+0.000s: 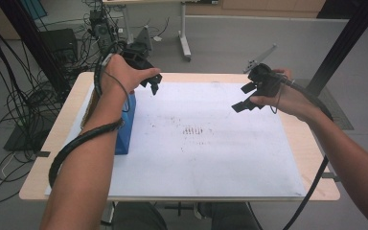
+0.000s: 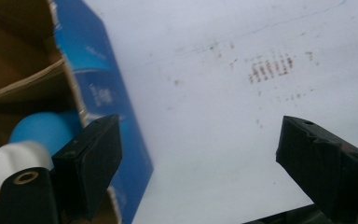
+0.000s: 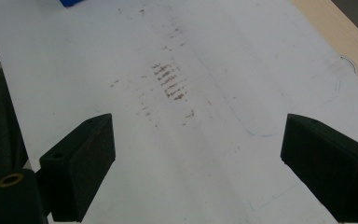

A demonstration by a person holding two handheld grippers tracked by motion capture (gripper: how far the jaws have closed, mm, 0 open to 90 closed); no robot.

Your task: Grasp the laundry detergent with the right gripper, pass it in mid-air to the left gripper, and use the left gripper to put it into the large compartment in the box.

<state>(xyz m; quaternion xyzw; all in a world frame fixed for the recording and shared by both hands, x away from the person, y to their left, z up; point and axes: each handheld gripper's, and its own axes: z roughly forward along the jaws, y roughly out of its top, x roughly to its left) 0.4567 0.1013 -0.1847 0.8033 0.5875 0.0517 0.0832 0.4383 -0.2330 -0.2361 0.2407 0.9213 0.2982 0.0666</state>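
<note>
Left gripper (image 1: 153, 82): held above the far-left part of the table, just beyond the blue box; jaws stand wide apart with nothing between them. No earlier contact can be judged from these pictures.
Right gripper (image 1: 247, 98): held above the right part of the white sheet; jaws wide apart, nothing between them; bare sheet shows under them in the right gripper view.
Blue box (image 1: 126, 125): stands on the left edge of the white sheet, near the table's left edge, partly hidden by the left forearm; top is open.
Box interior: brown cardboard walls with a cardboard divider (image 2: 25, 84) across it, as the left gripper view shows.
Box contents: a blue rounded object (image 2: 44, 130) and a white blurred object (image 2: 14, 156) just beside it, both on the near side of the divider; what they are cannot be told.
White sheet (image 1: 206, 158): covers most of the table top; brown smudge marks (image 1: 194, 130) near its middle.
Table (image 1: 316, 158): bare wooden strips on the left, right and far edges.
Open room: the sheet between the two grippers and toward the near edge is free of objects.
Surroundings: cables (image 1: 9, 100) on the floor left of the table.
</note>
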